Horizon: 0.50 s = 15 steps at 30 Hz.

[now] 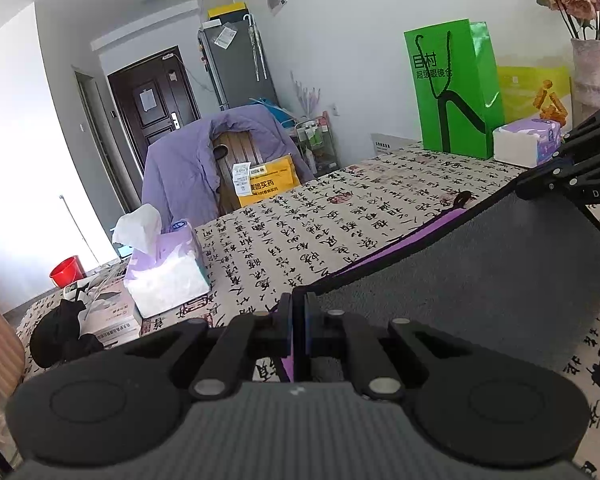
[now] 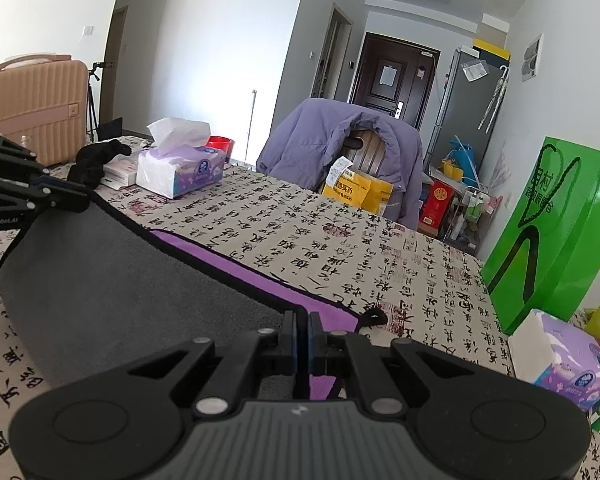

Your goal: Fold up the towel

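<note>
The towel (image 1: 480, 280) is grey on one face and purple on the other, with a black hem. It is lifted and curled over above a table with a calligraphy-print cloth (image 1: 300, 232). My left gripper (image 1: 299, 300) is shut on one towel corner. My right gripper (image 2: 303, 320) is shut on the other corner of the same raised edge; it also shows in the left wrist view (image 1: 524, 188). The left gripper appears at the left of the right wrist view (image 2: 86, 200). The towel (image 2: 120, 280) sags between them, its purple part (image 2: 268, 276) lying flat on the table.
A tissue box (image 1: 166, 268) and a black bundle (image 1: 60, 332) sit at the table's left end. A green bag (image 1: 456, 88), a second tissue pack (image 1: 526, 144) and a vase (image 1: 596, 76) stand at the right. A chair with a purple jacket (image 1: 188, 164) is behind the table.
</note>
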Motion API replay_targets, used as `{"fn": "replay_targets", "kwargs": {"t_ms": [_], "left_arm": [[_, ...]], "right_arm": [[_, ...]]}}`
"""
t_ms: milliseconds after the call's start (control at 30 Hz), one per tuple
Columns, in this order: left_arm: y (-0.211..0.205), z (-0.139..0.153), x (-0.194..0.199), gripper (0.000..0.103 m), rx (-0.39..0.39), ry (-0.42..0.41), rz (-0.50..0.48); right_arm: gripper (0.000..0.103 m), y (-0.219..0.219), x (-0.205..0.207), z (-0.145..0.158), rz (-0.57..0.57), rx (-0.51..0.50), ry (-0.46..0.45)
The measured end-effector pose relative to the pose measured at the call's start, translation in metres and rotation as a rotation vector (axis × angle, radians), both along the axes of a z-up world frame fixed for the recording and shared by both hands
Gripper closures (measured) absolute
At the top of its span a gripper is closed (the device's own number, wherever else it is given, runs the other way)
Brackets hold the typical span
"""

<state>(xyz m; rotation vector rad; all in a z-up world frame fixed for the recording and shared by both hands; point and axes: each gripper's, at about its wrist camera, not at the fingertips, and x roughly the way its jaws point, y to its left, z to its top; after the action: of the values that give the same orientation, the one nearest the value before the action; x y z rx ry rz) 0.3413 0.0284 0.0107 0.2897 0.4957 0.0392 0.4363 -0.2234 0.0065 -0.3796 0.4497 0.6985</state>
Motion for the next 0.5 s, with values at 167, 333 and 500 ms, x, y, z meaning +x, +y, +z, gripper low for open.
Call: {"fn": "replay_targets", "kwargs": {"t_ms": [167,333,500], "left_arm": [[0.003,-0.002,0.01,0.097,0.006,0.001,-0.001],[0.005,-0.004,0.019,0.097,0.017,0.004,-0.001],[0.009,-0.005,0.029,0.097,0.025,0.006,-0.003]], "right_arm": [[0.099,0.004,0.008,-0.002,0.005,-0.011,-0.005],[0.099,0.009,0.017,-0.003,0.01,-0.023,-0.016],[0.099,0.014,0.026,-0.003,0.013,-0.032,-0.026]]}}
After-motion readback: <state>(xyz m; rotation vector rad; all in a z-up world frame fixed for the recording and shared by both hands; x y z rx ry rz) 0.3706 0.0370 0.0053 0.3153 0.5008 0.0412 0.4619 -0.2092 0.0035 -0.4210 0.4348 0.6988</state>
